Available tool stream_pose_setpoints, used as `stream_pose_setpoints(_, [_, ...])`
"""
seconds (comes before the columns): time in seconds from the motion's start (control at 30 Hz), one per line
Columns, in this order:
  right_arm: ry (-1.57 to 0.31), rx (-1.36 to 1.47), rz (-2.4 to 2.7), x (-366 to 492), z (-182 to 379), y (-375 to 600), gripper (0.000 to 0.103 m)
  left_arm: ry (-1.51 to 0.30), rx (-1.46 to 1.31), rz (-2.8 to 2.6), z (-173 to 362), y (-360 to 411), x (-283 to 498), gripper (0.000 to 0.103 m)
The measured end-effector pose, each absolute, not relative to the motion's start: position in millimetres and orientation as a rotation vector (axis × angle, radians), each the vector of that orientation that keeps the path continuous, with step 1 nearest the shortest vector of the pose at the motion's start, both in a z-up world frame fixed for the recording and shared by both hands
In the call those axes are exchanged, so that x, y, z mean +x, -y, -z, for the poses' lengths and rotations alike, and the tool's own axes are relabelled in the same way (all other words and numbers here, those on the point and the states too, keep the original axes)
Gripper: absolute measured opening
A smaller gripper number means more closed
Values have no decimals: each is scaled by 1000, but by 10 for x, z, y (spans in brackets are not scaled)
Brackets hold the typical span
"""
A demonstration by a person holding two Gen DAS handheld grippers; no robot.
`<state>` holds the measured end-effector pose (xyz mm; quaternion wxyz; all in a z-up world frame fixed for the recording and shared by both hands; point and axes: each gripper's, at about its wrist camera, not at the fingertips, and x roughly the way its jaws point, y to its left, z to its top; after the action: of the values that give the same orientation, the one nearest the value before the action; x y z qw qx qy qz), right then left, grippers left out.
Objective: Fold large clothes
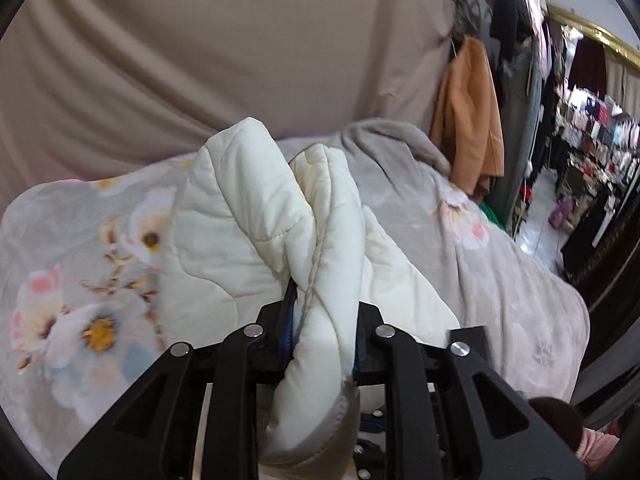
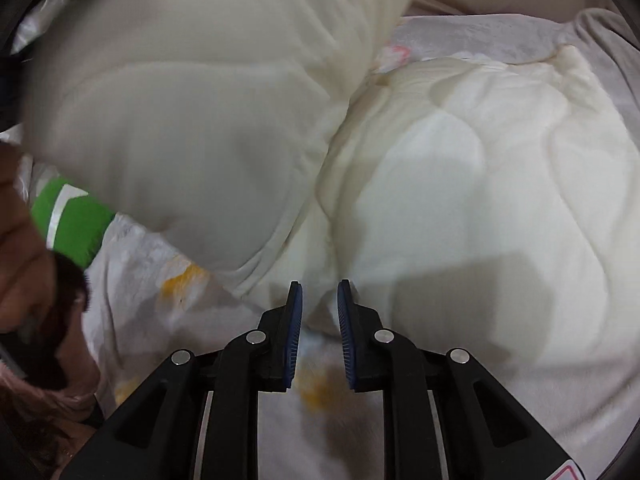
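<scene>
Because the cream quilted jacket is thickly padded, it will likely handle as something soft, bulky and light, springing back rather than holding a crease, with a smooth shell that may slide. To the left, the left gripper has its jaws clamped on a rolled, puffy fold of the jacket, which rises ahead of the jaws and drapes down onto a grey floral blanket covering the bed. A stitched edge or hem seems the safest place to grip, since padding alone could squeeze out. To the right, the right gripper has its jaws apart and holding nothing, poised just above the blanket at the jacket's near edge. Ahead of and right of these jaws the jacket body lies spread; a lifted part hangs blurred at the upper left.
</scene>
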<state>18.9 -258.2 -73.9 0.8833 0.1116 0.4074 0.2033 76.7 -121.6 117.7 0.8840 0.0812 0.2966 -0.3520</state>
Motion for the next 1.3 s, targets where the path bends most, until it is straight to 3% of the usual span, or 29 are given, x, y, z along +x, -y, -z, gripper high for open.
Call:
stream_pose_setpoints(0.2, [-804, 350, -301, -164, 766, 3208, 25, -710, 270, 747, -657, 1801, 857, 20])
stream_pose_setpoints(0.4, [-736, 427, -223, -375, 664, 3674, 25, -708, 364, 710, -251, 2128, 836, 25])
stream_pose_setpoints(0.6, [-646, 416, -201, -350, 285, 3869, 36, -661, 333, 759, -484, 1956, 625, 53])
stream_pose_setpoints(0.7, [-597, 404, -236, -309, 32, 3872, 51, -558, 315, 756, -804, 1630, 315, 87])
stream_pose_setpoints(0.83, [-541, 376, -302, -254, -266, 3748, 72, -516, 328, 682, -950, 1167, 51, 92])
stream_pose_setpoints(1.07, [-567, 211, -391, 129, -461, 3157, 77, -679, 342, 512, -411, 786, 288, 93])
stream_pose_setpoints(1.2, [-661, 116, -376, 416, -289, 2896, 74, -730, 328, 514, -187, 793, 412, 93])
stream_pose_setpoints(1.27, [-709, 109, -350, 533, -154, 2883, 47, -757, 321, 523, -100, 815, 466, 93])
stream_pose_setpoints(1.3, [-723, 135, -356, 569, -115, 2918, 27, -757, 321, 517, -77, 822, 485, 93])
